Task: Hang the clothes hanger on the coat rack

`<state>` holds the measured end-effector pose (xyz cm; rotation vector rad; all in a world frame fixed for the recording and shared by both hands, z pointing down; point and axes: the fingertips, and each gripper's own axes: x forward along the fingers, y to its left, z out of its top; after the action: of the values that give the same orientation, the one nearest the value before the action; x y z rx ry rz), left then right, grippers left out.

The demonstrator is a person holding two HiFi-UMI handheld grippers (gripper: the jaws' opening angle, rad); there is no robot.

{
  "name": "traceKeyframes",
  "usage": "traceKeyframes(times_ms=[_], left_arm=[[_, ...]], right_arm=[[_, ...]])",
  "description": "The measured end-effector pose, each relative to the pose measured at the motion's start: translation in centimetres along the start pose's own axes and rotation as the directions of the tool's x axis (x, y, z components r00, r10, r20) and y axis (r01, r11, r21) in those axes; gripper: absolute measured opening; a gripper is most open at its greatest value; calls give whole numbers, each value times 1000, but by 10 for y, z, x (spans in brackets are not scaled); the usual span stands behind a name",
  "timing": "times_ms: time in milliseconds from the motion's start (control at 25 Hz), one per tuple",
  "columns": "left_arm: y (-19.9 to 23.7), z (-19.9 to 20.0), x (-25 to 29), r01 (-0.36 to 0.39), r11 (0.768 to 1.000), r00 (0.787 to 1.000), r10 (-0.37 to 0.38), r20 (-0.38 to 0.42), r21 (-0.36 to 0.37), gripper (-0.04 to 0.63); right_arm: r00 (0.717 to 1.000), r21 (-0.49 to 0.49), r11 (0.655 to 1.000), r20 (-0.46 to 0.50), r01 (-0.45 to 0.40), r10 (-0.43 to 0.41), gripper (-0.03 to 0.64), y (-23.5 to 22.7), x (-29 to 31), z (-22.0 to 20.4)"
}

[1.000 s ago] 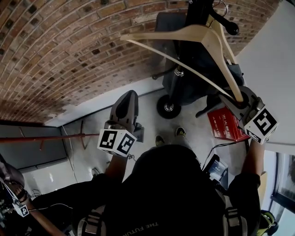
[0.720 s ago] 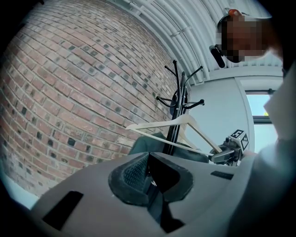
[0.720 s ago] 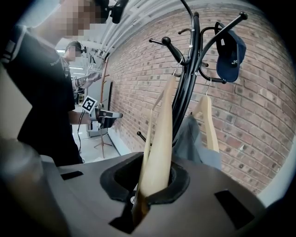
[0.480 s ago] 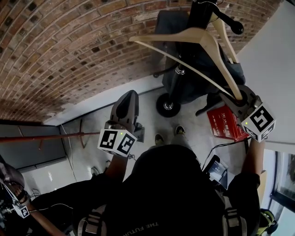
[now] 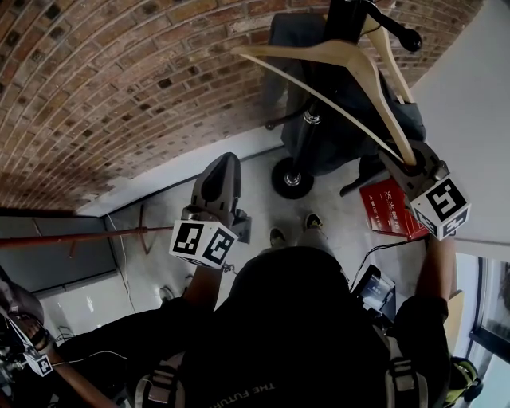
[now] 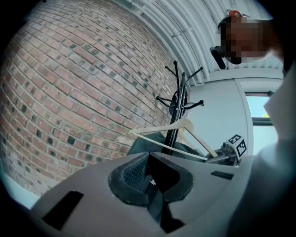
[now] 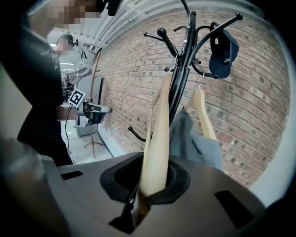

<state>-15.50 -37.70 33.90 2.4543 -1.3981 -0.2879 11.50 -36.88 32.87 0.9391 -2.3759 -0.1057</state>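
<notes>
A pale wooden clothes hanger (image 5: 374, 88) is held by the end of one arm in my right gripper (image 5: 408, 167), which is shut on it. In the right gripper view the hanger (image 7: 159, 139) rises from between the jaws (image 7: 150, 185) toward the black coat rack (image 7: 182, 78). Its metal hook sits up among the rack's pegs (image 5: 344, 24); I cannot tell whether it rests on one. My left gripper (image 5: 221, 167) hangs level at the left, apart from the hanger, shut and holding nothing (image 6: 150, 178). From there the hanger (image 6: 185, 127) crosses the rack (image 6: 178, 106).
The rack carries a second wooden hanger (image 7: 201, 115) with a grey garment (image 7: 194, 139) and a blue cap (image 7: 222, 51). A brick wall (image 5: 119, 80) stands behind. A red box (image 5: 386, 211) and the rack's round base (image 5: 291, 182) are on the floor.
My right gripper has shifted a little to the right and down, carrying the hanger further in against the rack. The left gripper has stayed put.
</notes>
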Motion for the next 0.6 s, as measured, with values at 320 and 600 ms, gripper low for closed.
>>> traceKeyframes(times_ms=[320,600], left_arm=[[0,1,-1,9,1000,1000,-9,-1,-9,21],[-7,0,-1,34,999,999,-34,-10,-21,21]], right_arm=[[990,95,992,109,77,-87,59,-10,-3,12],[982,115,985,126,125,-139,86,-9,-13,14]])
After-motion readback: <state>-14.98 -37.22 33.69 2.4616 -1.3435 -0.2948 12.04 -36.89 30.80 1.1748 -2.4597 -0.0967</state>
